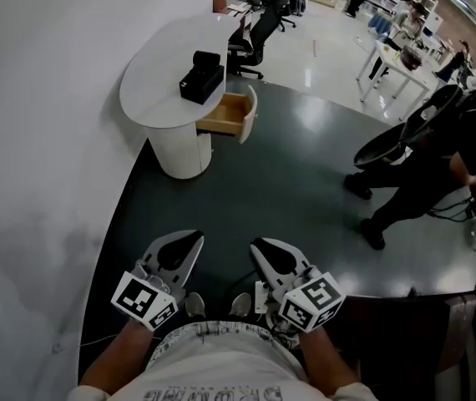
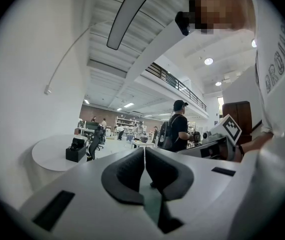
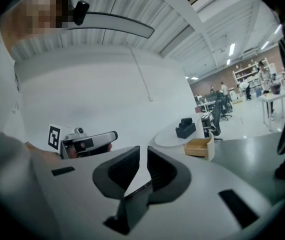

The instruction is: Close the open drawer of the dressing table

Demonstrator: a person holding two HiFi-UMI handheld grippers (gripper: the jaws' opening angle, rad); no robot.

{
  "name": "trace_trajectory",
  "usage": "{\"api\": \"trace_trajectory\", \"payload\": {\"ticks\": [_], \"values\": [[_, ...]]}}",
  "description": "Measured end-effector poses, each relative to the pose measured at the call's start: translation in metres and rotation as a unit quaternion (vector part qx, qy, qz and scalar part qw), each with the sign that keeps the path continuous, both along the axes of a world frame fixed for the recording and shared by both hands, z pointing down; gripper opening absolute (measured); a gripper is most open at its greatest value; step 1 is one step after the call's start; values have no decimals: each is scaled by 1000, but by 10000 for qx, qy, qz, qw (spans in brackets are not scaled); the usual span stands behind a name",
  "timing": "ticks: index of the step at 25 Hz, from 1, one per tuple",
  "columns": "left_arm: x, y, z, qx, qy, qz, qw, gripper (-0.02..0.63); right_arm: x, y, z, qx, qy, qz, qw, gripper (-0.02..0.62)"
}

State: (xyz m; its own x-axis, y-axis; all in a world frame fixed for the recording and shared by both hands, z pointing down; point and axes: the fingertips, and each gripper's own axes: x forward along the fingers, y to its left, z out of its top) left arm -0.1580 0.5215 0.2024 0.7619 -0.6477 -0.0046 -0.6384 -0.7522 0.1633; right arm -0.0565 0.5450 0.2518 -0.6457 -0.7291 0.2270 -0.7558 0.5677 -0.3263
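The white oval dressing table [image 1: 159,73] stands against the wall at the far side of the dark floor. Its wooden drawer [image 1: 230,114] with a white curved front is pulled out to the right. A black box [image 1: 201,77] sits on the tabletop. Both grippers are held low, close to the person's body, far from the table. My left gripper [image 1: 193,238] has its jaws together with nothing in them [image 2: 144,150]. My right gripper [image 1: 260,245] shows a narrow gap between its pads, holding nothing [image 3: 143,151]. In the right gripper view the drawer [image 3: 198,146] lies ahead.
A white wall runs along the left. A black office chair [image 1: 255,36] stands behind the table. A person in black [image 1: 426,170] stands at the right beside a dark round seat [image 1: 405,128]. White desks and other people fill the back right.
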Motion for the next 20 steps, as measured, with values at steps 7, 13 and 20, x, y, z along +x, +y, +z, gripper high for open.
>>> {"api": "trace_trajectory", "payload": {"ticks": [7, 13, 20], "values": [[0, 0, 0, -1, -9, 28, 10000, 26, -3, 1, 0, -14, -16, -42, 10000, 81], [-2, 4, -2, 10, -26, 62, 10000, 26, -5, 5, -3, -35, -8, -37, 10000, 98], [-11, 15, -2, 28, -24, 135, 9999, 26, -11, 18, -1, -34, -64, 78, 9999, 114]]}}
